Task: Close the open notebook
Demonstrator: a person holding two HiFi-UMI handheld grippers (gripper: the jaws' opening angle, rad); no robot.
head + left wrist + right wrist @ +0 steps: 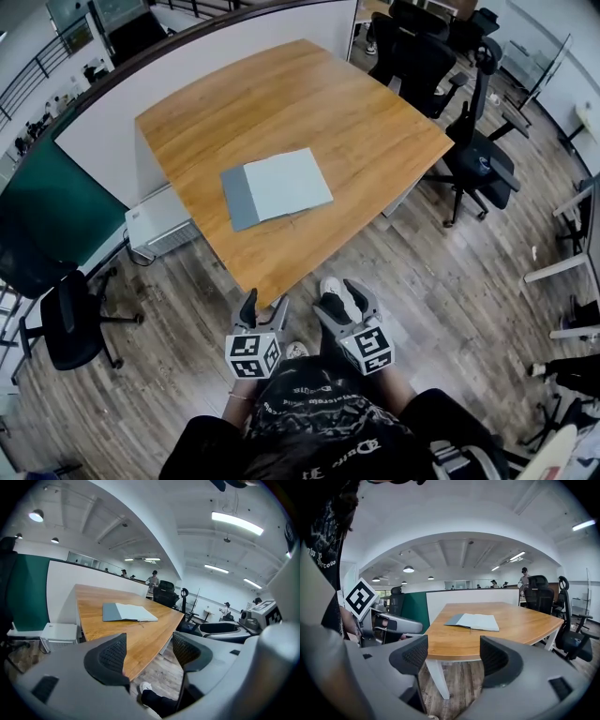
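Head view: L gripper (264, 311) & R gripper (343, 307) are side by side, close to the person's body. Both are short of the table's (309, 94) near edge, over the wood floor (450, 281). Neither touches anything. The notebook (277, 187) lies open & flat on the table, well ahead of both grippers and roughly in line w/ the L one. It has a dark grey part on the L-gripper side and a pale page on the R-gripper side. Office chairs (478, 159) stand far out on the R gripper's side.

Left gripper view: L gripper (149, 651) has its jaws wide apart w/ nothing held. Only the table (98, 602) edge and floor show thru the gap. A white shoe (144, 686) is low down, beneath the jaws. The notebook (129, 612) sits ahead, above the gap & a bit left of it, well apart from the pads. R gripper (218, 629) is just beside, to the right.

Right gripper view: R gripper (452, 656) likewise has its jaws wide apart and is empty. The table (506, 630) edge & its white leg show btw them. The notebook (474, 621) is straight ahead past the jaws, slightly right of the gap, open, no contact. L gripper (403, 624) is near on the left, marker cube up.
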